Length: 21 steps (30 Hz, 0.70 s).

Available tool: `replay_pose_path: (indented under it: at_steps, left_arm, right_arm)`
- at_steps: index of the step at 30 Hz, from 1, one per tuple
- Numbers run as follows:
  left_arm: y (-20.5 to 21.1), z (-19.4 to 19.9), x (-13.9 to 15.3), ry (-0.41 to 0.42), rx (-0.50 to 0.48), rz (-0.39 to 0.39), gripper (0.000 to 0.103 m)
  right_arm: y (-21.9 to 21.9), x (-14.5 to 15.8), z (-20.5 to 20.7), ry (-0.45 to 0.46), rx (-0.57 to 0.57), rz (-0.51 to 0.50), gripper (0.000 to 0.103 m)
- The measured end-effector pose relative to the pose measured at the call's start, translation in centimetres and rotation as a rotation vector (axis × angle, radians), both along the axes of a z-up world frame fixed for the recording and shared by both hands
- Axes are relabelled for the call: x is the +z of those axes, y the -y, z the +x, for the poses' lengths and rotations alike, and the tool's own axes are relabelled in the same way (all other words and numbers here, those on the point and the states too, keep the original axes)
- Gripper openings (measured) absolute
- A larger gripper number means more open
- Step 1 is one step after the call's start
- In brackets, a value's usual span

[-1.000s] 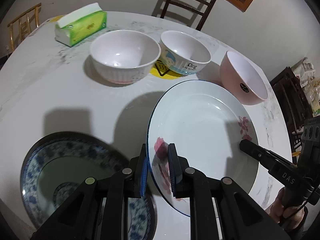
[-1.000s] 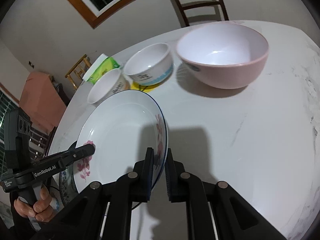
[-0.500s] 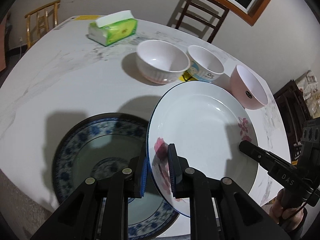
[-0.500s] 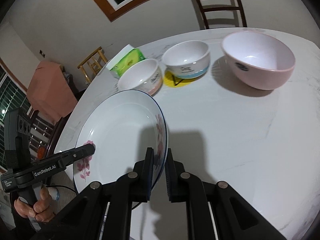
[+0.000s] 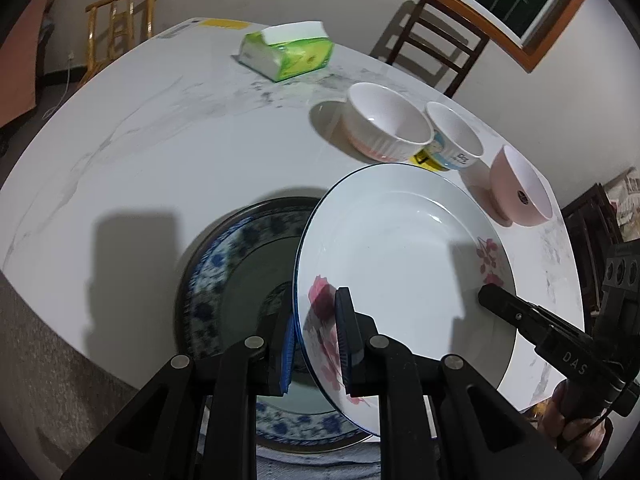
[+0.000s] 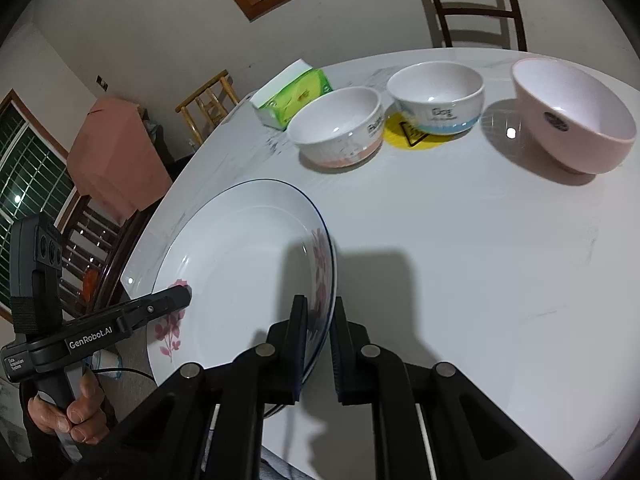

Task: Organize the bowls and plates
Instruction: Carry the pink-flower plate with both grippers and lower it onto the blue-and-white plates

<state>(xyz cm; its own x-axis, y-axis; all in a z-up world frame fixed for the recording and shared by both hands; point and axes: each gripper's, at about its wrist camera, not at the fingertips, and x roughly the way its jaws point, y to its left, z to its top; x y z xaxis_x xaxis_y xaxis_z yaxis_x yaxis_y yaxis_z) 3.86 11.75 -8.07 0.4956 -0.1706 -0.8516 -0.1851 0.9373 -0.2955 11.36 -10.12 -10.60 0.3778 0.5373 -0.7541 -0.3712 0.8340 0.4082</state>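
Hiding blue plate (image 5: 224, 264) — right view

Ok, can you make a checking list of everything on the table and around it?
Surface: white marble table, round edge.
Job's things: white flower plate held up, tilted, over the blue patterned plate; ribbed bowl, cartoon bowl and pink bowl in a row.
Clutter: green tissue pack; yellow sticker under the cartoon bowl.
Grippers: left gripper and right gripper each clamp the flower plate's rim.
Cables: thin black cable near the left hand.
Surroundings: dark chair, wooden chair, windows.
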Motion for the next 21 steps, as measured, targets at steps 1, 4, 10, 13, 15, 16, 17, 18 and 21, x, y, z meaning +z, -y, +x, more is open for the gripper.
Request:
replay_pose_path:
  at_steps: [1, 4, 10, 13, 15, 16, 17, 18, 21]
  left_arm:
    - [-0.3, -0.2, -0.1, -0.003, 0.005, -0.002, 0.015]
    - [-1.1, -0.7, -0.5, -0.01, 0.024, -0.009, 0.015]
    - [-2.5, -1.4, -1.1, -0.022, 0.051, -0.016, 0.015]
    - [-3.2, -1.6, -1.4, -0.03, 0.062, -0.02, 0.015]
    - [-3.6, -1.7, -1.6, -0.035, 0.066, -0.021, 0.015]
    - [-3.8, -1.8, -1.8, -0.038, 0.069, -0.023, 0.015]
    - [-3.9, -1.8, -1.9, -0.041, 0.071, -0.024, 0.015]
    - [-4.1, -1.8, -2.0, -0.045, 0.072, -0.023, 0.015]
    - [-4.4, -1.7, -2.4, -0.054, 0.075, -0.025, 0.015]
  right_arm:
    - [-0.4, -0.1, -0.1, 0.0, 0.007, -0.004, 0.011]
    - [-1.2, -0.4, -0.2, -0.007, 0.022, -0.01, 0.011]
    - [-2.6, -0.9, -0.4, -0.021, 0.042, -0.018, 0.011]
    - [-3.3, -1.2, -0.5, -0.029, 0.052, -0.022, 0.011]
    - [-3.7, -1.4, -0.6, -0.036, 0.056, -0.024, 0.011]
    - [-3.8, -1.6, -0.6, -0.038, 0.057, -0.025, 0.011]
    - [-4.0, -1.6, -0.6, -0.041, 0.058, -0.028, 0.011]
    - [-4.2, -1.8, -0.6, -0.045, 0.062, -0.032, 0.011]
    - [-4.6, -2.2, -0.7, -0.056, 0.062, -0.036, 0.011]
